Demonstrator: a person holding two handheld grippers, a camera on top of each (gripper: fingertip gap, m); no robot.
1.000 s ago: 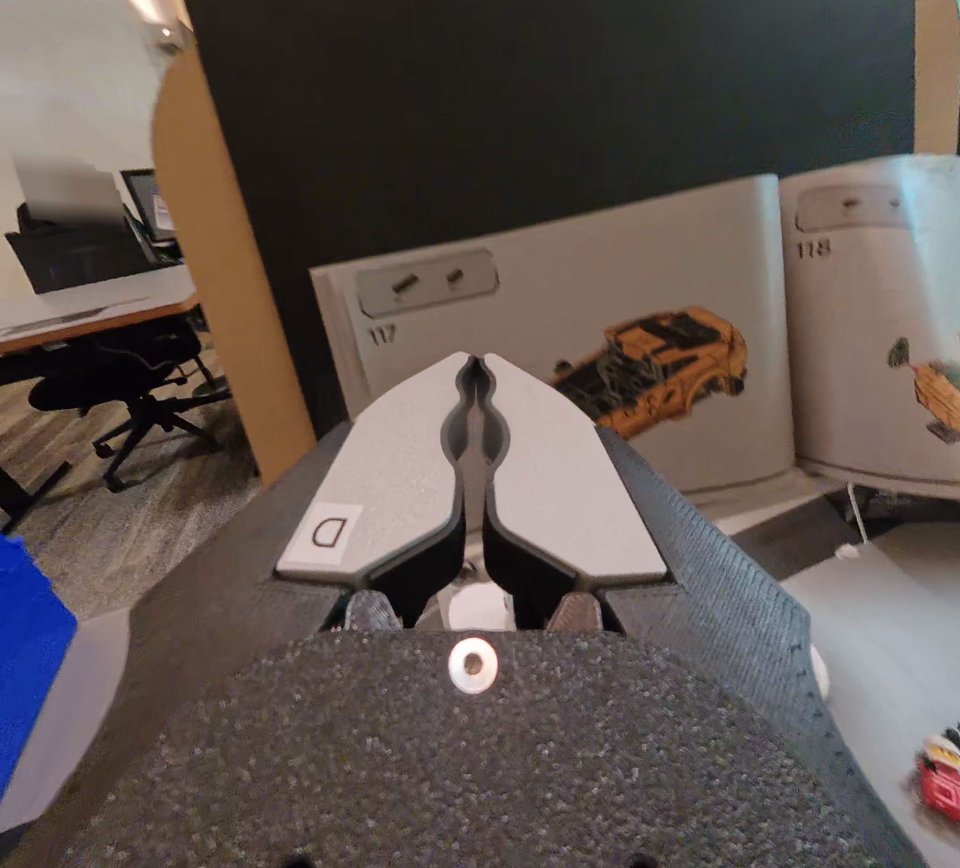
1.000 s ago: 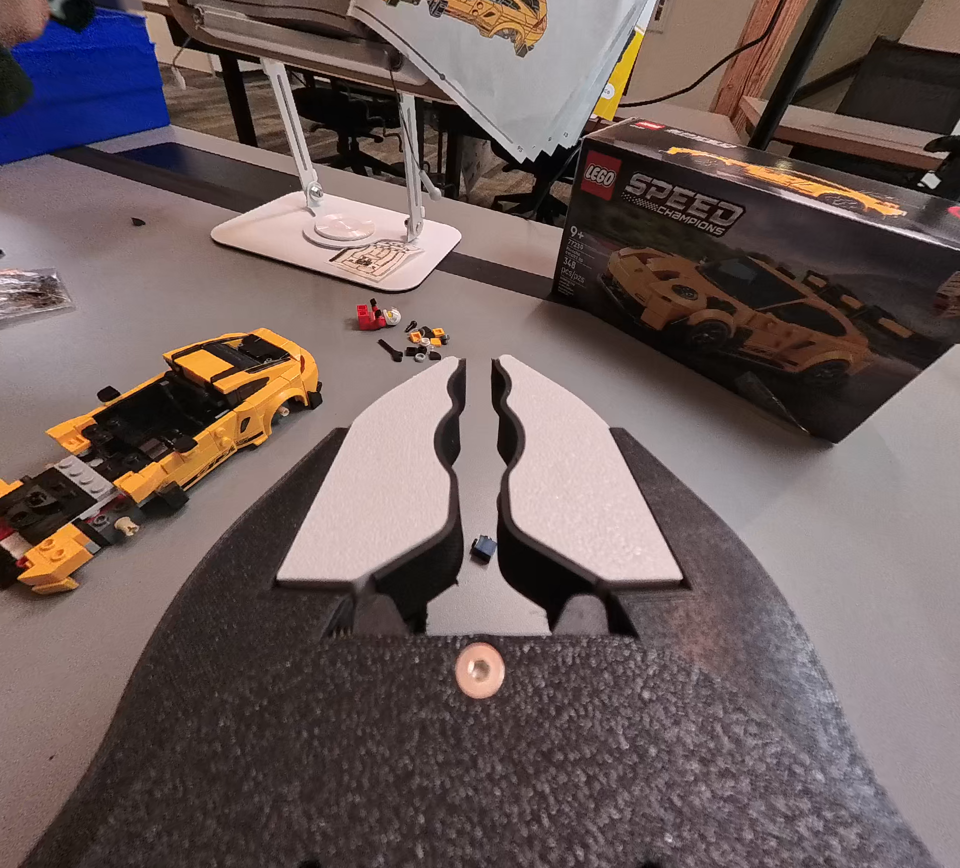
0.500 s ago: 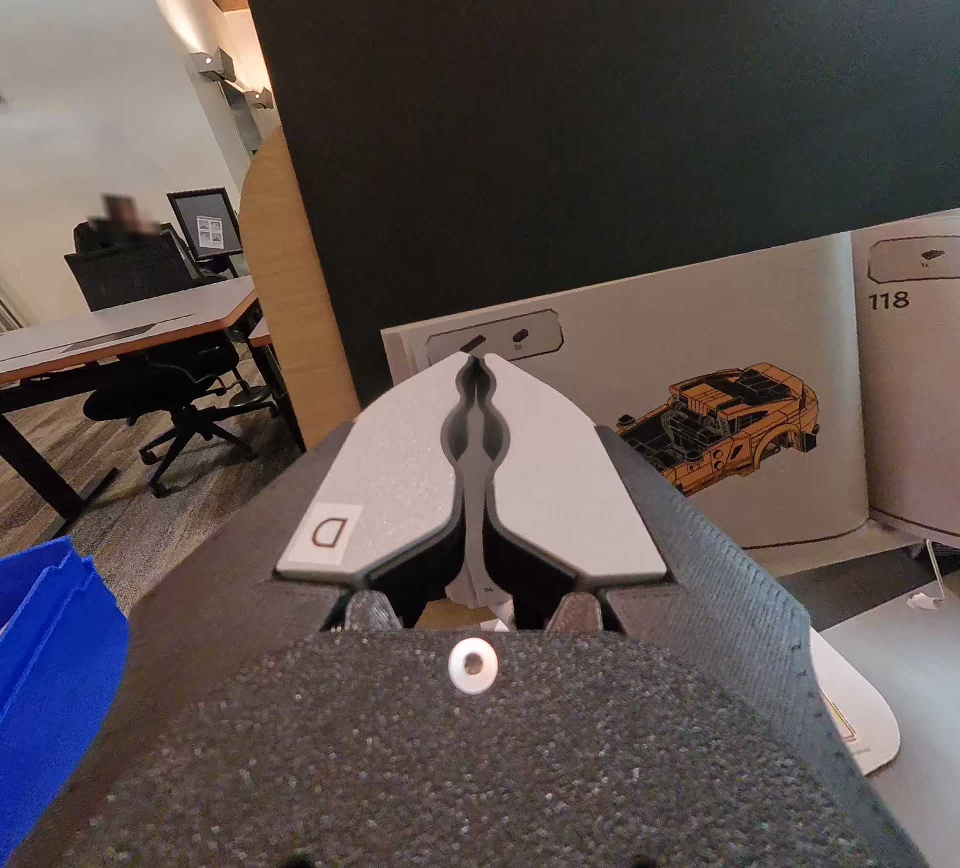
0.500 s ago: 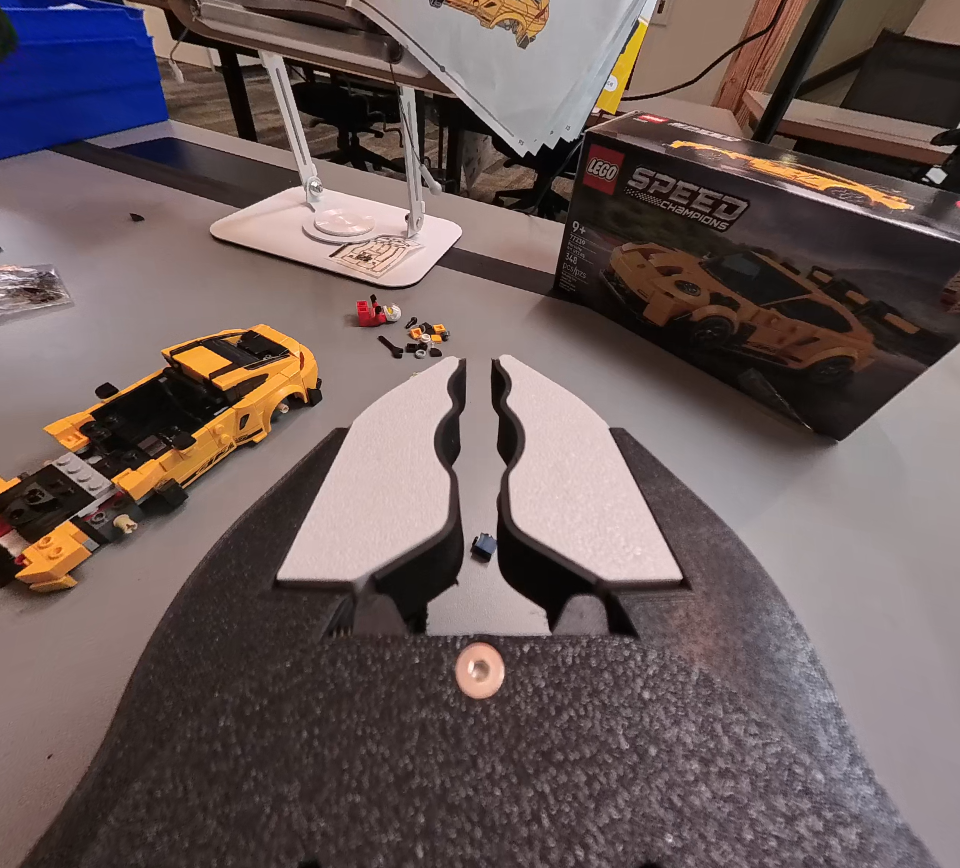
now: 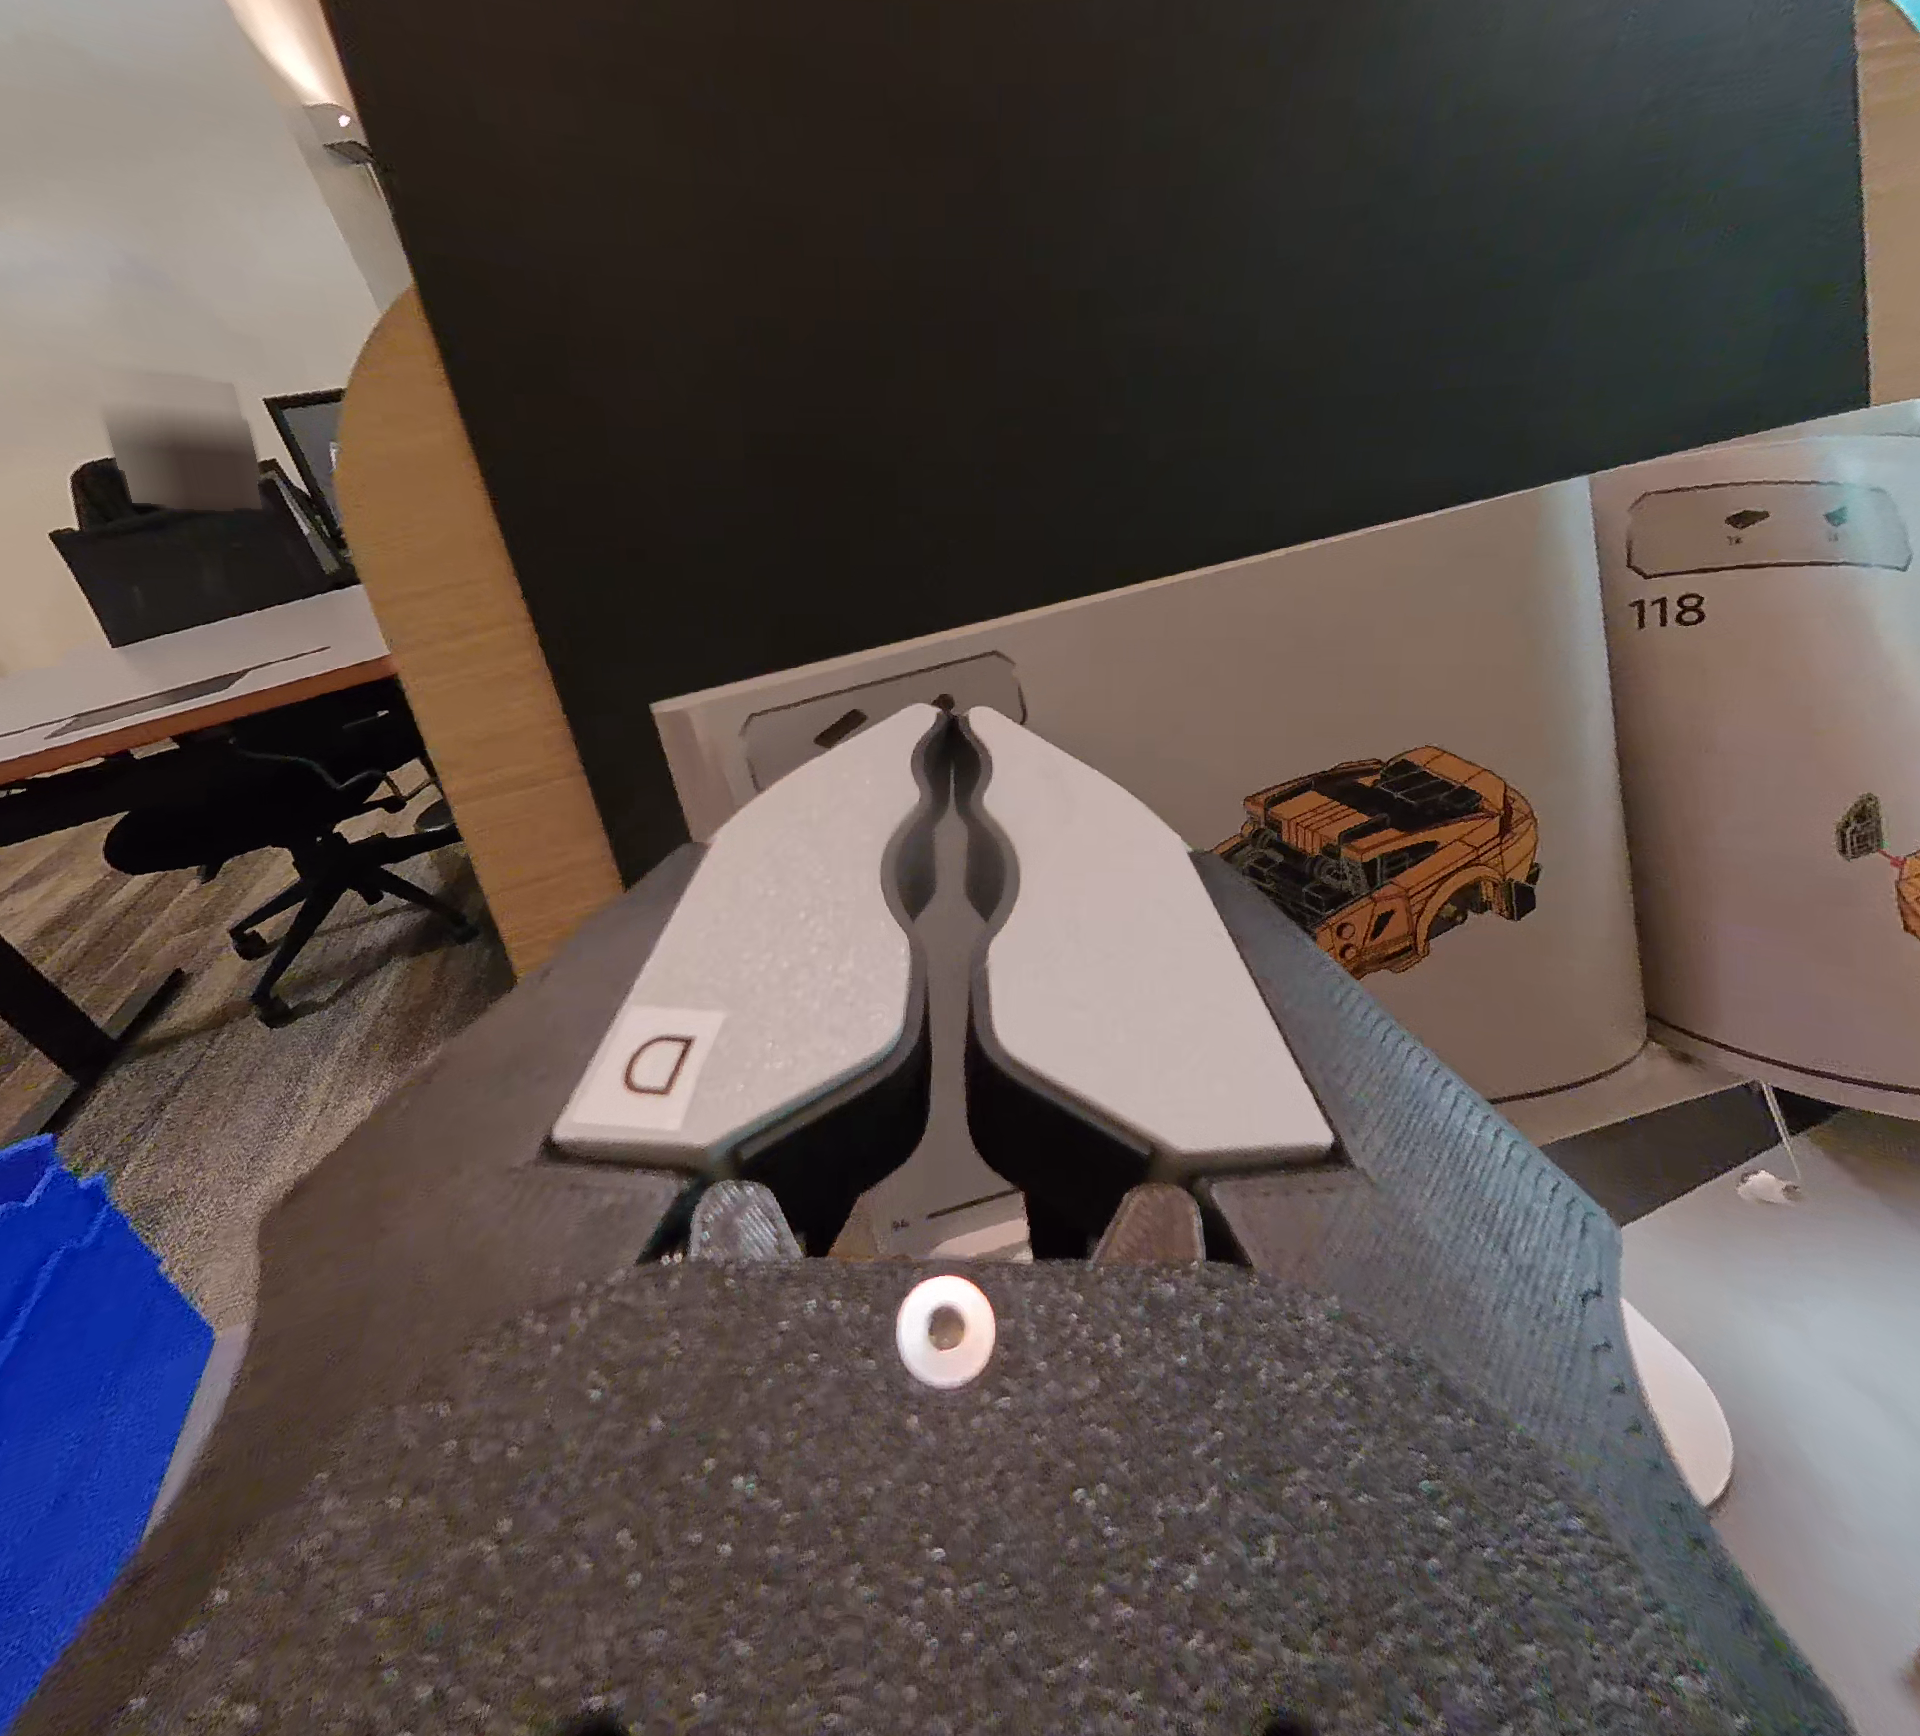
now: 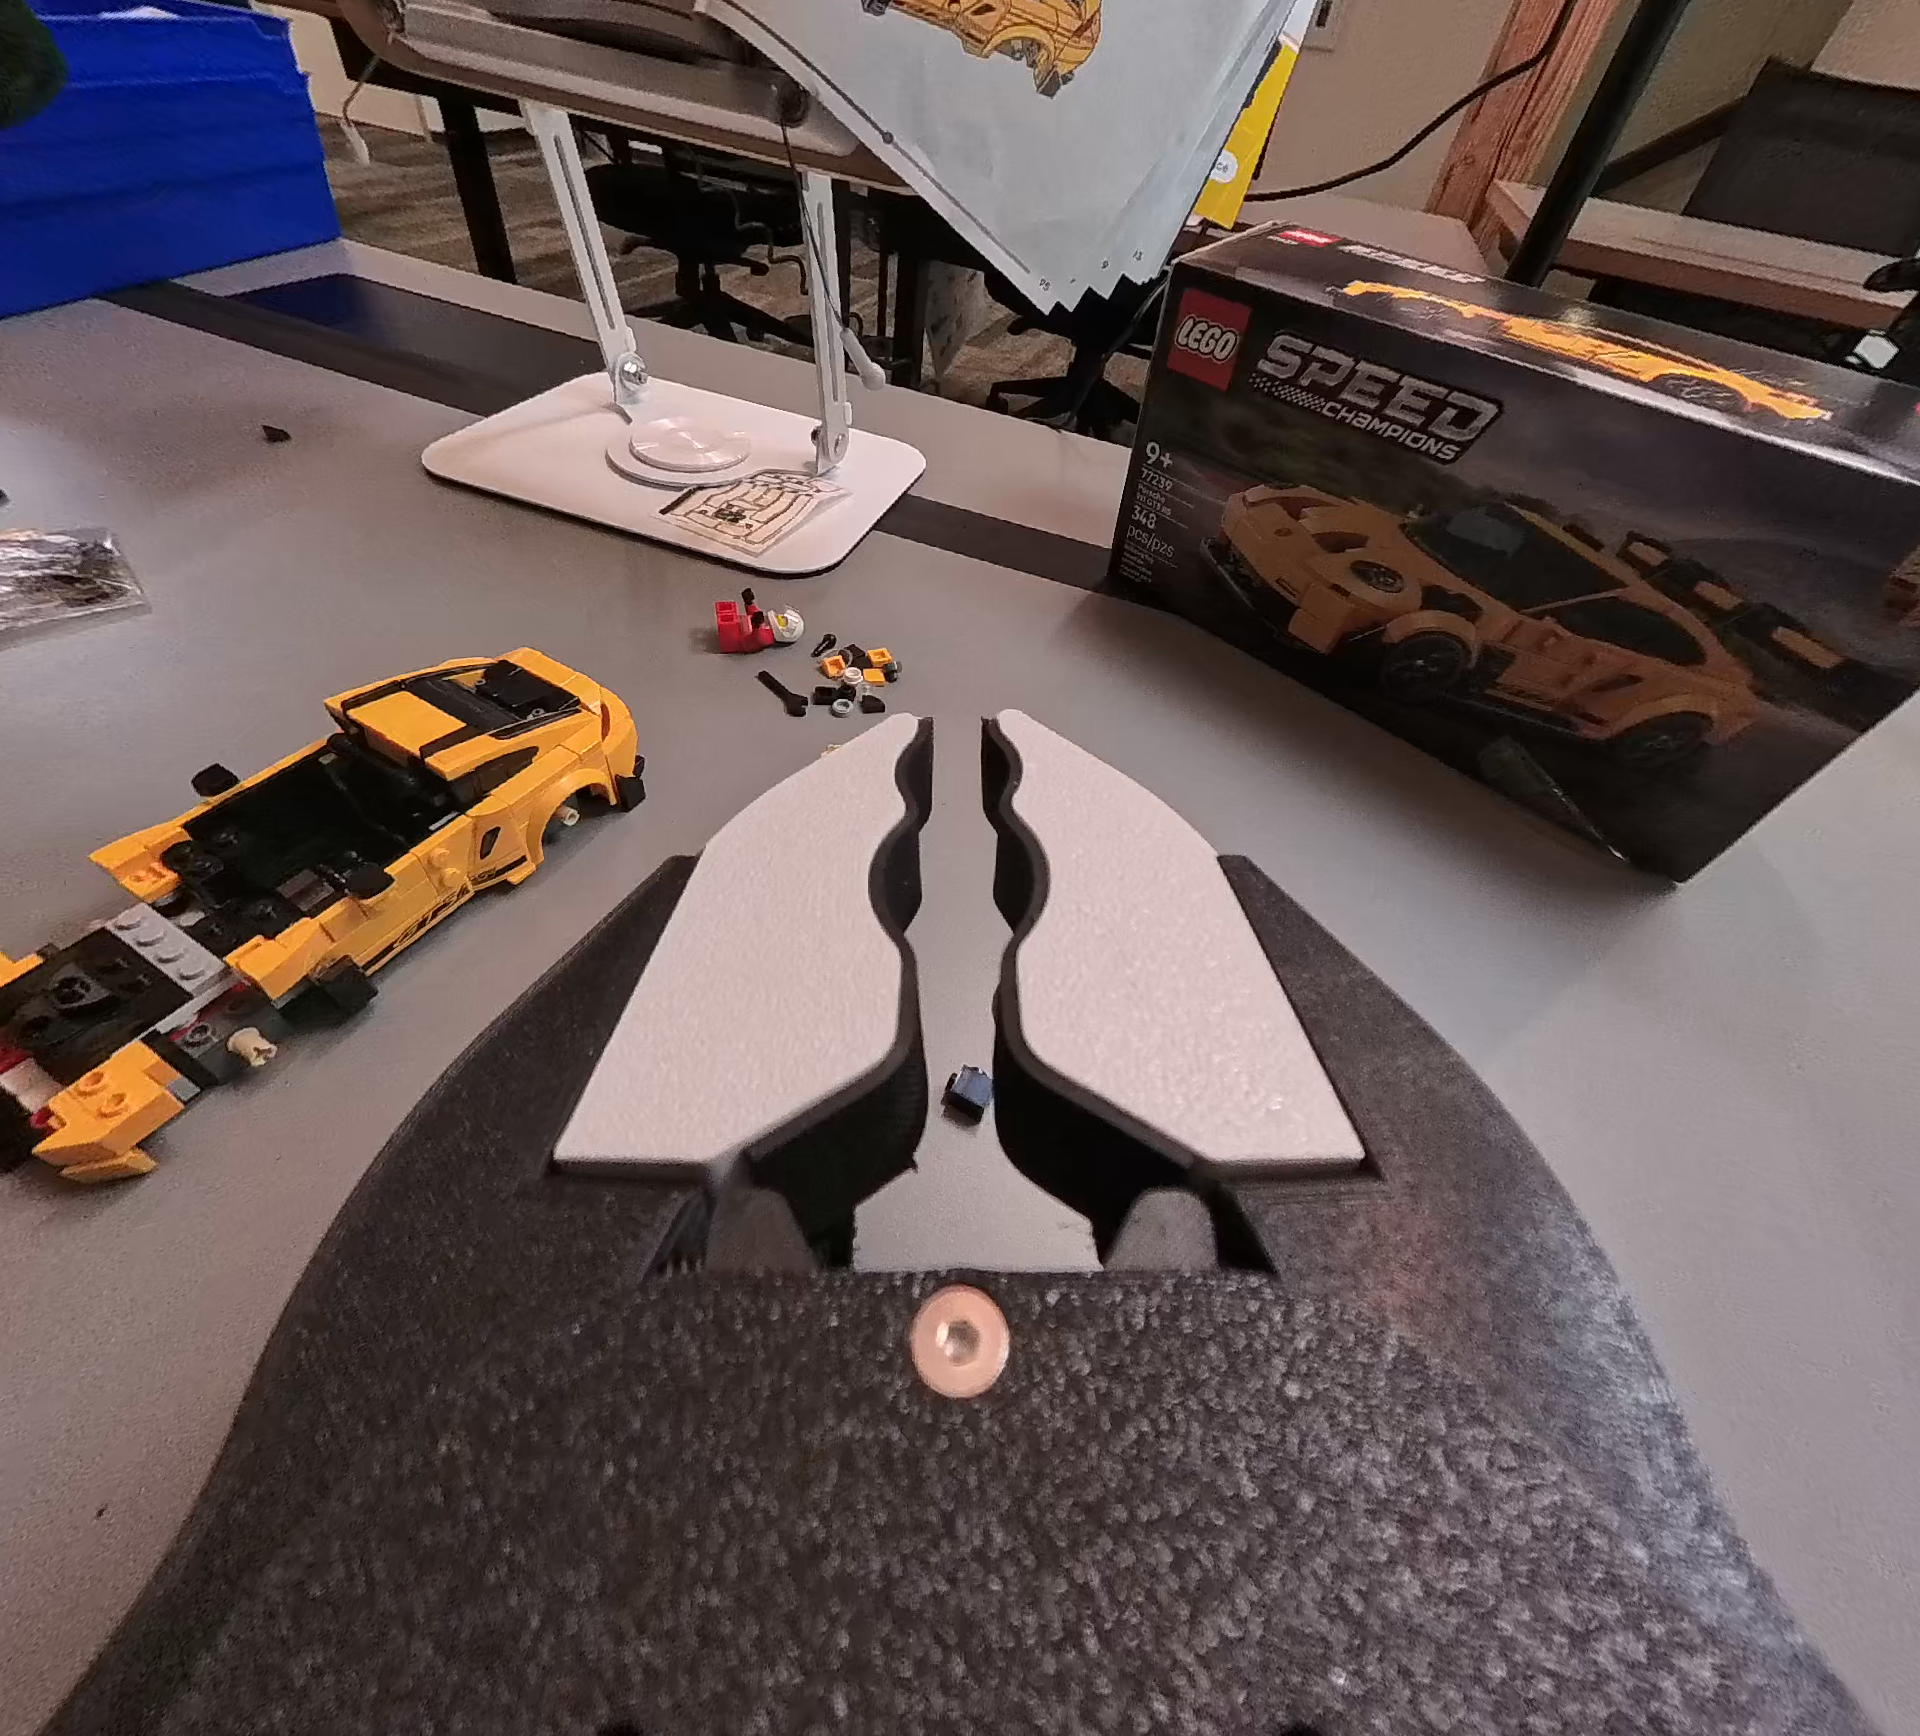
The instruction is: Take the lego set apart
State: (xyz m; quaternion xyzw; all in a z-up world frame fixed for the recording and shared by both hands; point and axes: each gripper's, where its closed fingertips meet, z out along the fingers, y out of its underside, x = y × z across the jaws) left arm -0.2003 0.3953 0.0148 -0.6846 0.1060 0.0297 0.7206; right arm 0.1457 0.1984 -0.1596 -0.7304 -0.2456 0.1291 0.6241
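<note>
Grey bench point(image 6: 1558, 1011); white book stand point(image 6: 675, 471) at 12 o'clock w/ open booklet point(image 6: 987, 24); blue bin point(image 6: 156, 128) at 10; office chair point(image 5: 301, 845).

A yellow and black lego car point(image 6: 312, 865) lies on the grey desk point(image 6: 1455, 1011), partly stripped: its cabin is open with black innards showing, grey and black plates are bare at its near end, and no wheels show in the arches. Loose pieces point(image 6: 831, 663) lie in a small cluster beyond it: a red bit, a white round bit, orange and black bits. One small dark blue piece point(image 6: 968, 1090) lies apart, nearer.
</note>
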